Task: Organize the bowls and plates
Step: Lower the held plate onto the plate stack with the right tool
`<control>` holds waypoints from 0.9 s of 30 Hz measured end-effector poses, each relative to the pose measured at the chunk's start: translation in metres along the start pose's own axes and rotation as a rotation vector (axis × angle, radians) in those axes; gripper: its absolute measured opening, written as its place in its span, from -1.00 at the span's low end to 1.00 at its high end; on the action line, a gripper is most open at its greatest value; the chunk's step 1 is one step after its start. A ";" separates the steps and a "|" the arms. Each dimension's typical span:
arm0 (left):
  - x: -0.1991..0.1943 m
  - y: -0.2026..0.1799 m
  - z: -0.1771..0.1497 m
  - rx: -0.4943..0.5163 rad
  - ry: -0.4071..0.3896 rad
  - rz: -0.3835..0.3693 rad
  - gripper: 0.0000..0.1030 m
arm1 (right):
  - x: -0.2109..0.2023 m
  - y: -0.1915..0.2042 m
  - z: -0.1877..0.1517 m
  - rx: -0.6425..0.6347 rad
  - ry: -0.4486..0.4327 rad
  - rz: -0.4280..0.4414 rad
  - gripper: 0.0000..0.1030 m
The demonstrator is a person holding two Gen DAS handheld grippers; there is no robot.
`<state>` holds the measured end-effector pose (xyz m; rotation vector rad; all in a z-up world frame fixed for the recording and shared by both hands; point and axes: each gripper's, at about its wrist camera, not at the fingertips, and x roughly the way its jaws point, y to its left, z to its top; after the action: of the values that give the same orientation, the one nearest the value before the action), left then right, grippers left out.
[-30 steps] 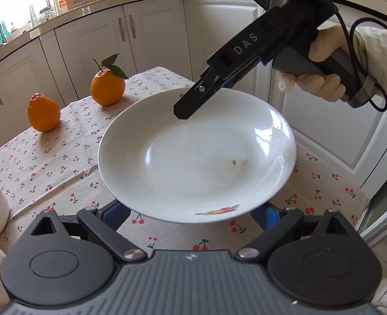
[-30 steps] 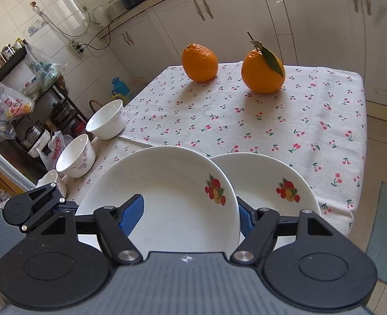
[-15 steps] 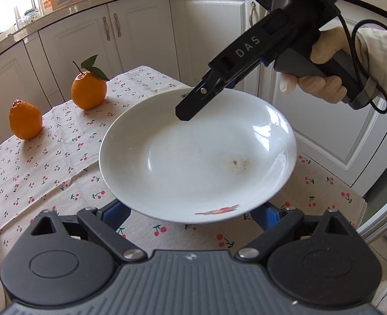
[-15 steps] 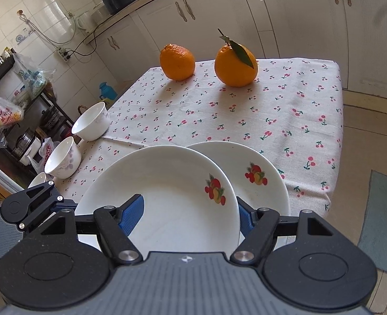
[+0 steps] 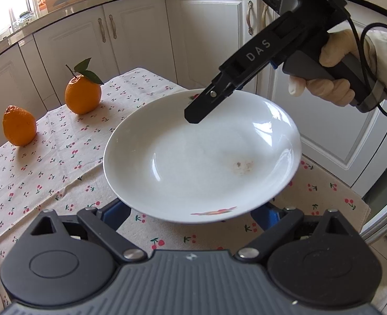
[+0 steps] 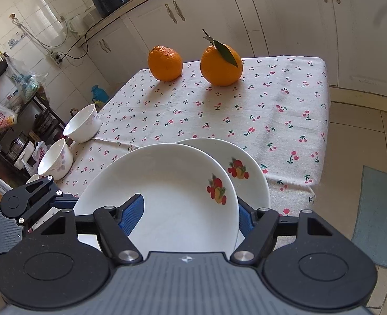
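A white plate (image 5: 201,162) with a fruit print hangs tilted above the table. My right gripper (image 6: 186,216) is shut on its rim, one blue pad (image 6: 131,214) over the inside and the other behind the edge. In the left wrist view that right gripper (image 5: 201,110) bites the plate's far rim. My left gripper (image 5: 189,211) stands open and wide, its fingers under the near rim and their tips hidden. I cannot tell if the plate rests on them. A second fruit-print plate (image 6: 248,173) lies on the cloth, partly under the held one. Two white bowls (image 6: 81,127) (image 6: 55,158) stand at the table's left edge.
Two oranges (image 6: 165,63) (image 6: 221,65) sit at the far end of the cherry-print tablecloth (image 6: 272,110). White cabinets (image 5: 214,39) ring the table. A gloved hand (image 5: 332,78) holds the right gripper. Tiled floor and a mat (image 6: 377,215) lie to the right.
Both grippers and the held plate have drifted a little to the right over the table. The held plate now covers more of the plate on the cloth. Neither grip has changed.
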<state>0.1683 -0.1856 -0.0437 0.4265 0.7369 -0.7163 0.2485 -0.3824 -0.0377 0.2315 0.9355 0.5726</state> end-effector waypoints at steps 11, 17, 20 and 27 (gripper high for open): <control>0.013 0.009 0.002 -0.009 0.008 -0.003 0.88 | -0.002 -0.002 -0.003 -0.003 0.014 -0.030 0.50; 0.015 0.010 0.002 -0.009 0.007 -0.012 0.91 | -0.005 -0.001 -0.006 -0.010 0.022 -0.042 0.50; 0.015 0.011 0.002 -0.012 0.004 -0.015 0.91 | -0.008 0.001 -0.008 -0.013 0.023 -0.047 0.50; 0.016 0.011 0.001 -0.018 0.001 -0.023 0.93 | -0.014 0.003 -0.012 -0.014 0.028 -0.075 0.51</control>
<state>0.1849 -0.1854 -0.0531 0.4029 0.7498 -0.7301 0.2312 -0.3884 -0.0341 0.1759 0.9628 0.5138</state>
